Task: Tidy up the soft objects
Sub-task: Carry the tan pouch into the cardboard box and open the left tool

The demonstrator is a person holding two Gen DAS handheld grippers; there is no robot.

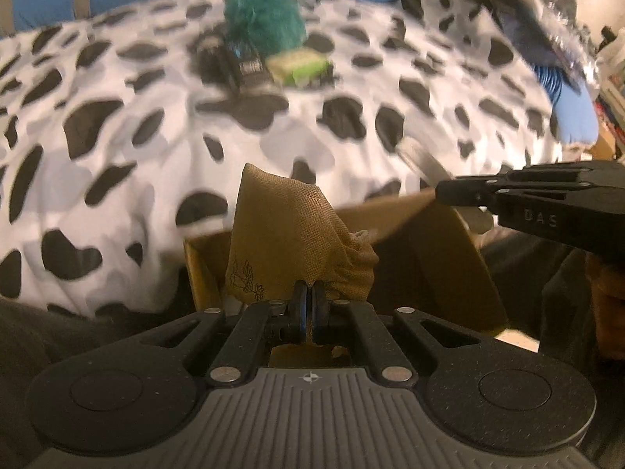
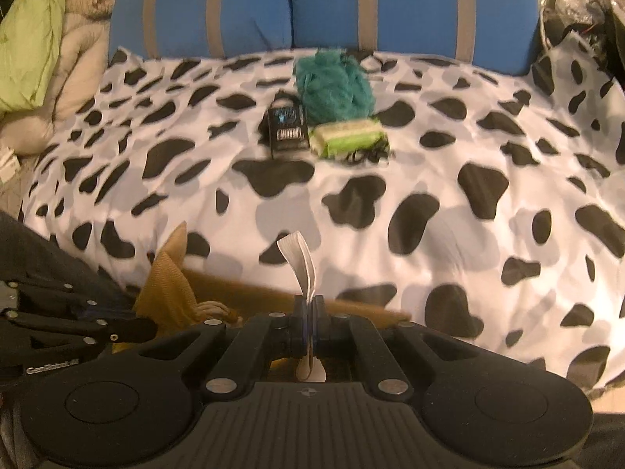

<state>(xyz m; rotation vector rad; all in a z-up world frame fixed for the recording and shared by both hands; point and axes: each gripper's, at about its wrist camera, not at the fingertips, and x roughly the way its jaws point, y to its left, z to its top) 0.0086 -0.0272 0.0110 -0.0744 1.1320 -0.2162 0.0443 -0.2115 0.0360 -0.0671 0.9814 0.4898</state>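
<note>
My left gripper [image 1: 310, 297] is shut on the lower edge of a tan burlap pouch [image 1: 289, 234] with a small flower drawing. The pouch hangs over an open cardboard box [image 1: 429, 242] at the bed's near edge. In the right wrist view, my right gripper [image 2: 309, 305] is shut on a white ribbed strip [image 2: 299, 258] that sticks up between the pads. The pouch [image 2: 168, 285] and left gripper [image 2: 144, 326] show at the lower left of that view. From the left wrist, the right gripper [image 1: 445, 191] reaches in over the box's right side, the strip [image 1: 424, 160] blurred.
A cow-print cover [image 2: 468, 195] spreads over the bed. Far across it lie a teal fluffy bundle [image 2: 332, 86], a green pack [image 2: 347, 138] and a black packet [image 2: 287, 127]. Blue cushions [image 2: 312, 8] stand behind. A green and beige quilt [image 2: 39, 39] is piled at left.
</note>
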